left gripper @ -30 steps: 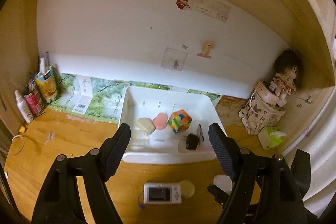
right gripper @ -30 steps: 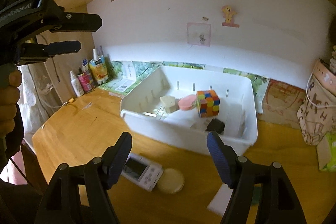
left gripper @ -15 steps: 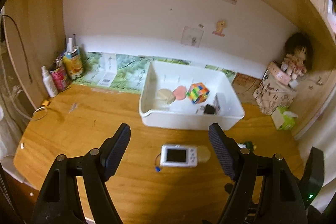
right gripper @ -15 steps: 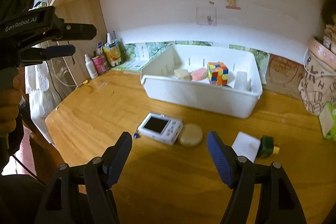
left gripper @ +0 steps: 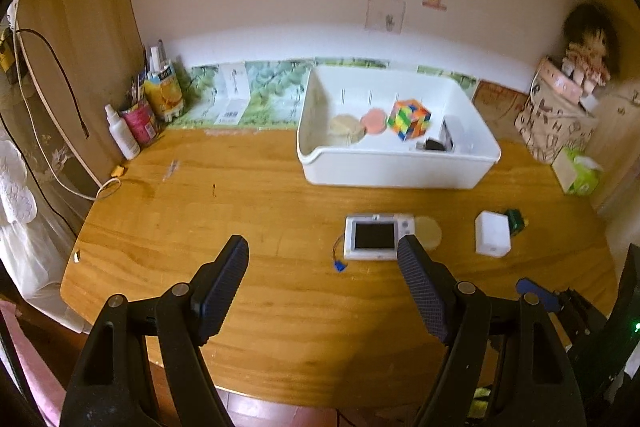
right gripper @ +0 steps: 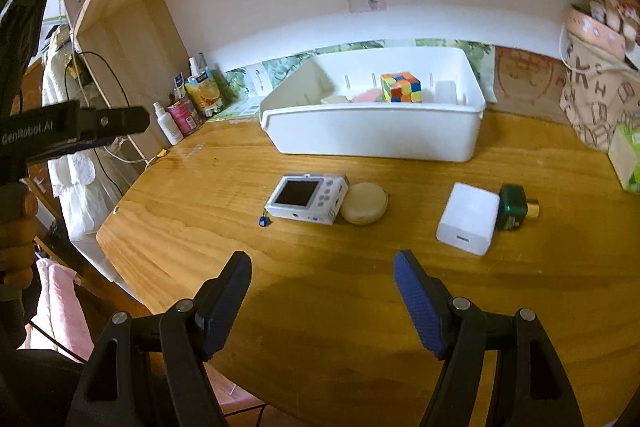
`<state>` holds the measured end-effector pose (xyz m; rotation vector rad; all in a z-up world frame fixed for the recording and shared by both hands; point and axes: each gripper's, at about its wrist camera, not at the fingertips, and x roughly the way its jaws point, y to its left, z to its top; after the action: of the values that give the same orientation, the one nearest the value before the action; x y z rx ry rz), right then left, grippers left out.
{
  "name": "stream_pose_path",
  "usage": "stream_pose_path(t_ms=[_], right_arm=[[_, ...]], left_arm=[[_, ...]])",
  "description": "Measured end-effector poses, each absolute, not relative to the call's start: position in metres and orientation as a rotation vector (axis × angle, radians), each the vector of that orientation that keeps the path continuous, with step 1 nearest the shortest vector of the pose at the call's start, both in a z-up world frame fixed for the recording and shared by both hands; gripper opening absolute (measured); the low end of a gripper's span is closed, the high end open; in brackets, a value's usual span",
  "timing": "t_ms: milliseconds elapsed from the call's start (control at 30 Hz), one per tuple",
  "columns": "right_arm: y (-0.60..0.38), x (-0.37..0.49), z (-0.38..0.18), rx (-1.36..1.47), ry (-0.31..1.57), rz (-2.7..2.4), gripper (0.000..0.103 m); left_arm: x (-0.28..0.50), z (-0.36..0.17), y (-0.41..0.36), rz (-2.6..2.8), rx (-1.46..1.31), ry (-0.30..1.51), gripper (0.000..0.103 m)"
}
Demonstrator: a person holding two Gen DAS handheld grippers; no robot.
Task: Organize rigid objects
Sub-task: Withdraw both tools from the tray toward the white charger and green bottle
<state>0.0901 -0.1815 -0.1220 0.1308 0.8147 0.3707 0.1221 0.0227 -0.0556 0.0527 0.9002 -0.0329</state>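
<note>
A white bin point(left gripper: 396, 173) point(right gripper: 376, 139) stands at the back of the wooden desk and holds a colourful puzzle cube point(left gripper: 410, 119) point(right gripper: 401, 87), a tan disc, a pink disc and a small dark item. In front of it lie a small white camera point(left gripper: 376, 237) point(right gripper: 307, 199), a beige round puck point(right gripper: 365, 209), a white charger block point(left gripper: 493, 234) point(right gripper: 468, 218) and a green bottle point(right gripper: 514, 207). My left gripper point(left gripper: 322, 259) hovers open over the desk's near edge, left of the camera. Open too, my right gripper point(right gripper: 322, 273) hangs above bare wood in front of the camera.
Bottles and cans point(left gripper: 148, 111) crowd the back left corner. A patterned bag point(left gripper: 554, 123) with a doll and a green tissue pack point(left gripper: 580, 175) stand at the right. Cables hang off the left edge. A hand point(right gripper: 16, 227) holds the left gripper's handle.
Both grippers have pulled back from the bin toward the desk's near edge and tilted down. The charger block and green bottle have come into view.
</note>
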Motion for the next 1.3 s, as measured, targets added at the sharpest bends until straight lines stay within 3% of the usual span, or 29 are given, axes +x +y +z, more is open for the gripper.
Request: stream_pose_path(t_ms=[633,1033,1300], right_arm=[[-0.225,0.112,-0.162,0.310,0.939,0.187,0.075],[-0.258,0.131,-0.182,0.436,0.948,-0.006,0.075],[-0.249,0.145,-0.188,0.415,0.942,-0.053,0.075]], left_arm=[[0.156,-0.093,-0.009,-0.141,0.234,1.009,0.080],[0.160,-0.128,-0.058,-0.394,0.788,0.883,0.080],[0.178,-0.147,-0.068,-0.546,0.922,0.890,0.080]])
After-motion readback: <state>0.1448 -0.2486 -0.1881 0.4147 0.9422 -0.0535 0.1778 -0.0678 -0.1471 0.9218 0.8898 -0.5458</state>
